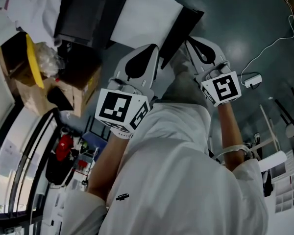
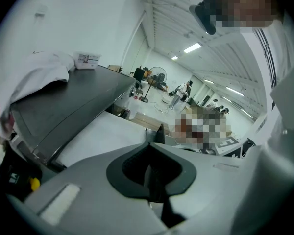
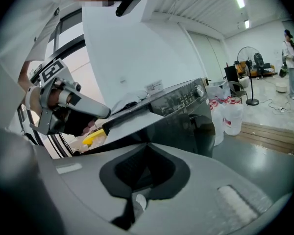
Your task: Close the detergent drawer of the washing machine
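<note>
Head view: left gripper (image 1: 149, 53) and right gripper (image 1: 196, 45) side by side, held close to a white shirt (image 1: 186, 170), tips aimed at the washing machine (image 1: 83, 13) and clear of it. Left gripper view: jaws pressed together with nothing between; beyond the tips, the machine's dark top, a white cloth (image 2: 39, 77) draped over one end, white side panel (image 2: 103, 136) below. Right gripper view: jaws likewise together and empty; ahead and well apart, the machine's dark front with its control knob (image 3: 200, 89) at the upper corner. No telling the detergent drawer from the rest of that front, nor whether pushed in or out.
</note>
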Available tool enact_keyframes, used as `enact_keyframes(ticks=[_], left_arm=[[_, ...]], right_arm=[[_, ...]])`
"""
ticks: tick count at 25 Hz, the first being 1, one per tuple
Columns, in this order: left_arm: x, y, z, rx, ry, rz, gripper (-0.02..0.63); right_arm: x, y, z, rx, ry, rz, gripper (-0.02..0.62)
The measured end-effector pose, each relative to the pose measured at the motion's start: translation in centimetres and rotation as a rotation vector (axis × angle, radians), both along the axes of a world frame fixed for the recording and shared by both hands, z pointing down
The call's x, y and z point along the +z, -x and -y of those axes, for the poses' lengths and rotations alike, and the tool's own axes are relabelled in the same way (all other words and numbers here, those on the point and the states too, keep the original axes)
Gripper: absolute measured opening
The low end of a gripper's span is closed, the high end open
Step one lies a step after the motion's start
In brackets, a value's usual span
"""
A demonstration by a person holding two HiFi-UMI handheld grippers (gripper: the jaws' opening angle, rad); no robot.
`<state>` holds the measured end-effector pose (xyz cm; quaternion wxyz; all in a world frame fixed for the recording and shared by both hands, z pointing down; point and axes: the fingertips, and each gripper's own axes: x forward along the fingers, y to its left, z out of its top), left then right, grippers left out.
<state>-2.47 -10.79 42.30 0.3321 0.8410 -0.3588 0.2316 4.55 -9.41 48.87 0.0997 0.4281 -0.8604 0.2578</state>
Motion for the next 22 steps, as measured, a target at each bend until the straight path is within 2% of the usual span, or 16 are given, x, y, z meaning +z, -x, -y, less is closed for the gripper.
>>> enact_keyframes(ticks=[22], left_arm=[[0.2,1.0,-0.6,-0.022,0.011,0.003,0.015]], right_arm=[[-0.1,2.1,1.8,-0.023,-0.021,0.013,0.0]])
